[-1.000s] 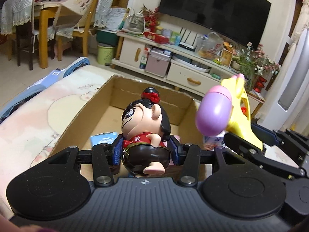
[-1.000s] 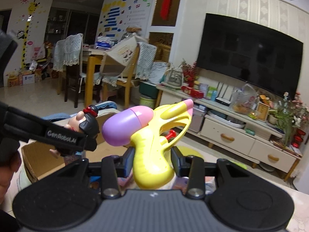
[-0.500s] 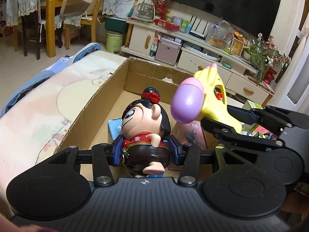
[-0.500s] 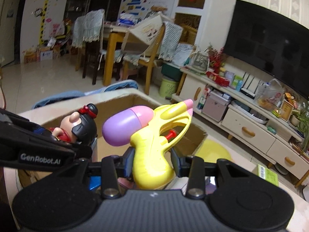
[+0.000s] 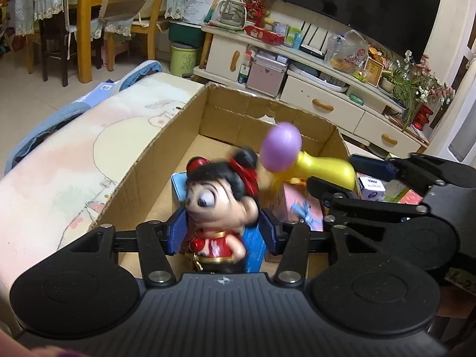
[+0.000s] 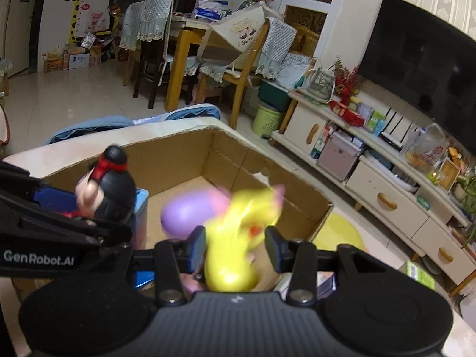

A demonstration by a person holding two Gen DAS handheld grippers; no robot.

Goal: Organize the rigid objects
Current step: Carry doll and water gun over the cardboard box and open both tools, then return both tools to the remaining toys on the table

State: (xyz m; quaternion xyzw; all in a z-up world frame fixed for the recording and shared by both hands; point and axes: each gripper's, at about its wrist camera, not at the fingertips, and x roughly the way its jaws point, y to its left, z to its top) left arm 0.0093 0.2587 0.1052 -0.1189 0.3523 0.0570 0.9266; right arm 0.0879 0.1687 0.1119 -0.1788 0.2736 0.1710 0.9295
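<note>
Big-headed doll (image 5: 221, 205), black hair, red bows, red top, blurred, between left gripper (image 5: 221, 235) fingers, jaws opening, pads off it. Yellow water gun (image 6: 235, 238) with purple tank, blurred, between right gripper (image 6: 235, 251) fingers, jaws opening, gaps either side. Both over open cardboard box (image 5: 142, 178); blue and pink packs inside near end, far floor bare, walls close around.

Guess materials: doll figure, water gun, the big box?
Doll figure: glossy moulded plastic or vinyl, going by its painted sheen. Water gun: shiny hard plastic, with highlights on the yellow body and a smooth purple tank. Box: matte brown corrugated cardboard, torn edges and fold creases.
</note>
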